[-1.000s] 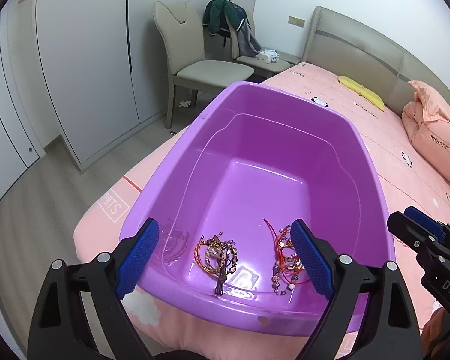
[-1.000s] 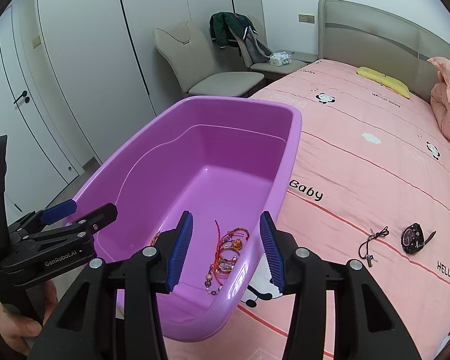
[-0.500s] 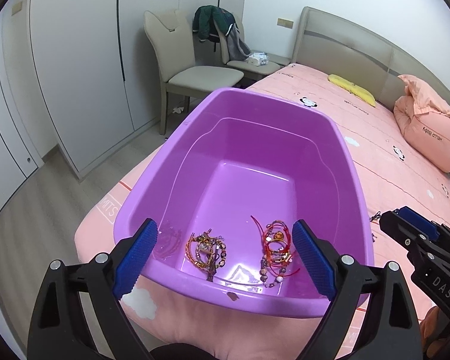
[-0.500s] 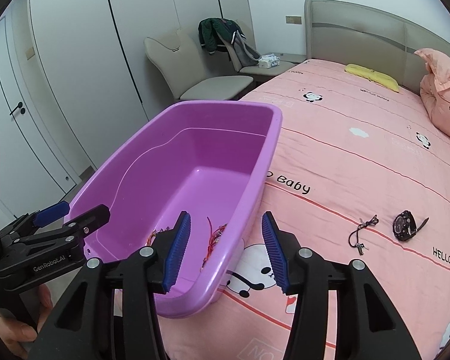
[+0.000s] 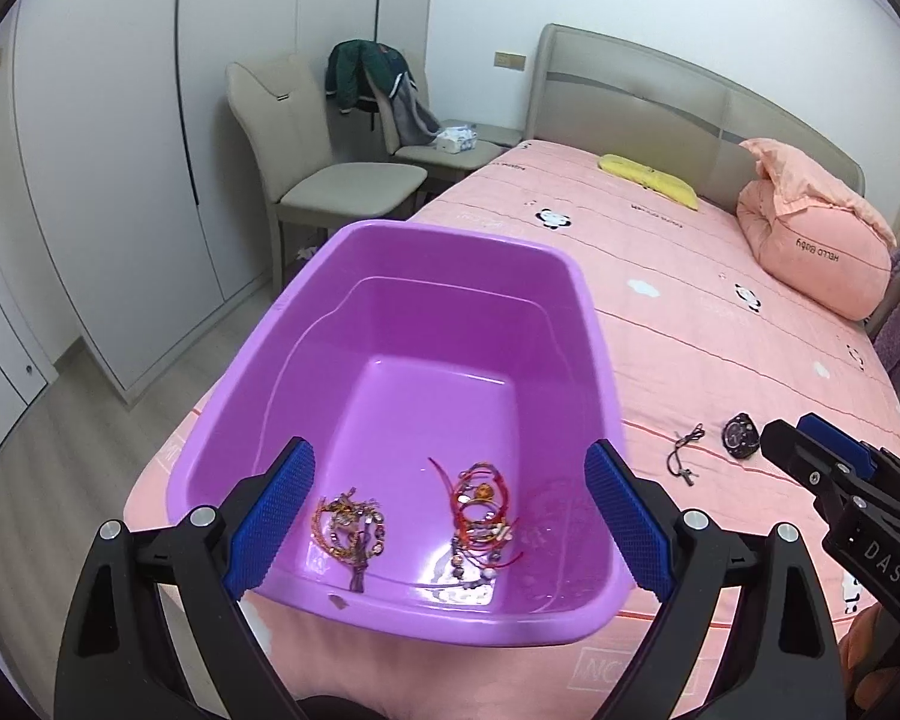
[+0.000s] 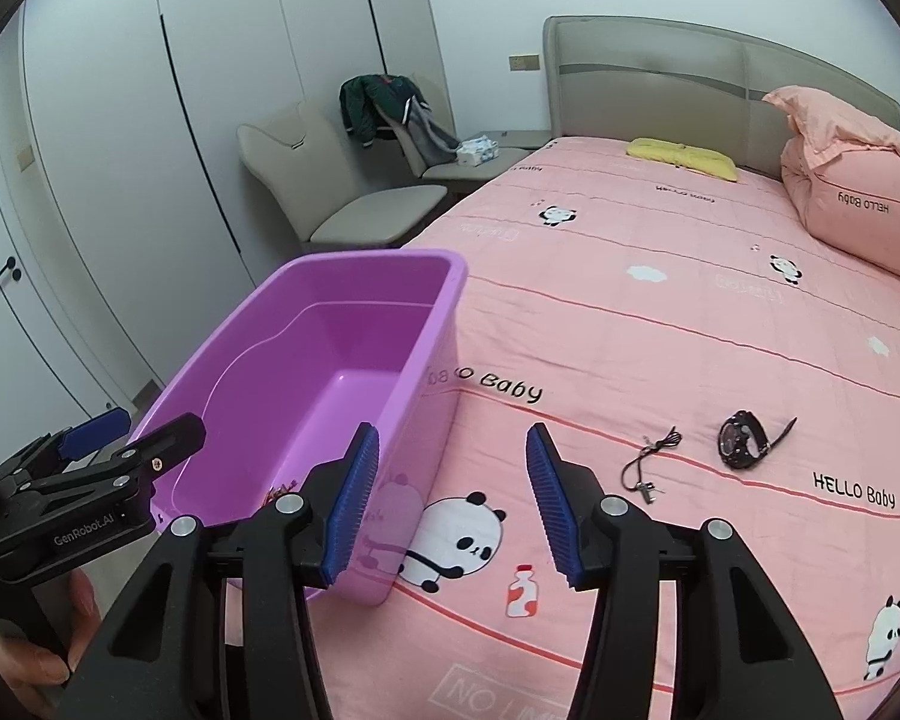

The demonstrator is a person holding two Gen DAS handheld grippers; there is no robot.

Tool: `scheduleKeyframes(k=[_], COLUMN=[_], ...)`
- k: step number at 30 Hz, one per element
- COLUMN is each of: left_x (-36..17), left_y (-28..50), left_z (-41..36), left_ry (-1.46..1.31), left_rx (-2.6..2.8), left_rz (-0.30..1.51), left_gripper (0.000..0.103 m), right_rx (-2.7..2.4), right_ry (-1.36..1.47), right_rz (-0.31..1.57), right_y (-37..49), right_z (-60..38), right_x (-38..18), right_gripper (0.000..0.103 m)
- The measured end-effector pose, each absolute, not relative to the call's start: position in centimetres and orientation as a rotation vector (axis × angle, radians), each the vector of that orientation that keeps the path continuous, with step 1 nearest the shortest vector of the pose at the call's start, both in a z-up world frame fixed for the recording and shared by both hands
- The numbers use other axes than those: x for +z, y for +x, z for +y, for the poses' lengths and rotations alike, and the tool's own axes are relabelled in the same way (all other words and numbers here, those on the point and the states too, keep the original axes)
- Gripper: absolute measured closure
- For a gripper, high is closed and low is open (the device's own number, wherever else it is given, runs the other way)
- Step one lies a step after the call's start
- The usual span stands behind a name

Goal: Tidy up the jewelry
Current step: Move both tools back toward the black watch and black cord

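Observation:
A purple plastic tub [image 5: 576, 276] stands on the pink bed near its foot corner; it also shows in the right wrist view [image 6: 426, 336]. Inside lie a gold bracelet bundle [image 5: 349, 531] and a red string bracelet bundle [image 5: 481, 510]. A black watch [image 6: 741, 439] and a thin black cord necklace [image 6: 651, 461] lie on the bedspread right of the tub; both show in the left wrist view, the watch [image 5: 740, 435] and the necklace [image 5: 684, 456]. My left gripper [image 5: 447, 516] is open and empty over the tub's near end. My right gripper [image 6: 453, 504] is open and empty above the bedspread beside the tub.
The pink bedspread [image 6: 660, 324] stretches to a grey headboard [image 6: 660, 78]. A folded pink duvet [image 6: 858, 180] and a yellow cloth [image 6: 684, 156] lie near the headboard. Two beige chairs [image 5: 324, 162] with a jacket stand by white wardrobe doors [image 5: 102, 138].
Both grippers have pulled back and swung right. The tub looks smaller, and the watch and necklace have come further into view. The right gripper now faces the bedspread beside the tub.

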State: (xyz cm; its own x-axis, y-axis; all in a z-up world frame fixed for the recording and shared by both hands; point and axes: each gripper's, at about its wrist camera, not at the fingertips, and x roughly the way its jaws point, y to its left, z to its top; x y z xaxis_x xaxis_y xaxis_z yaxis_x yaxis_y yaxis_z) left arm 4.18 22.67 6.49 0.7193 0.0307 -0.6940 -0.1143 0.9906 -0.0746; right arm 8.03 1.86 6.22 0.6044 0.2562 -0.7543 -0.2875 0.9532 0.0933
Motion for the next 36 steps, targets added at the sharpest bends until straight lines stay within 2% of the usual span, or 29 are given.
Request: scheduleKeyframes(k=[9,17,21,24,26,36], left_x=[7.6,6.2,4.9,3.4,2.2,-5.1], left_y=[6.6,9.7,11.1,12.1,12.7,14.3], left_z=[15.9,8.9,6.0,3.9,2.7,-0.4], left_ry=[-0.069,-0.056,-0.07,-0.072,-0.057,-0.042], left_rx=[0.051,0.007,-0.023,-0.042,-0.038,-0.044], left_rz=[0.782,0.802,0.819,0.838,0.847,0.94], left_gripper=[0.013,0.013,0.013,0.013,0.009,0.007], right_rx=[0.273,0.217,0.181,0.161,0.149,0.047], right_ry=[-0.012,0.013,0.029,0.038,0.051,0.119], right_rz=[0.82,0.801,0.821,0.846,0.864,0.952], right_y=[9.6,11.2,12.0,12.5,12.9,14.2], right_z=[-5.8,-13.0,-16.6,-18.6,-20.3,-26.3], right_x=[7.6,7.0,5.6,4.2,3.0,-4.0], right_gripper=[0.051,0.049,0.049,0.043,0.042,0.039])
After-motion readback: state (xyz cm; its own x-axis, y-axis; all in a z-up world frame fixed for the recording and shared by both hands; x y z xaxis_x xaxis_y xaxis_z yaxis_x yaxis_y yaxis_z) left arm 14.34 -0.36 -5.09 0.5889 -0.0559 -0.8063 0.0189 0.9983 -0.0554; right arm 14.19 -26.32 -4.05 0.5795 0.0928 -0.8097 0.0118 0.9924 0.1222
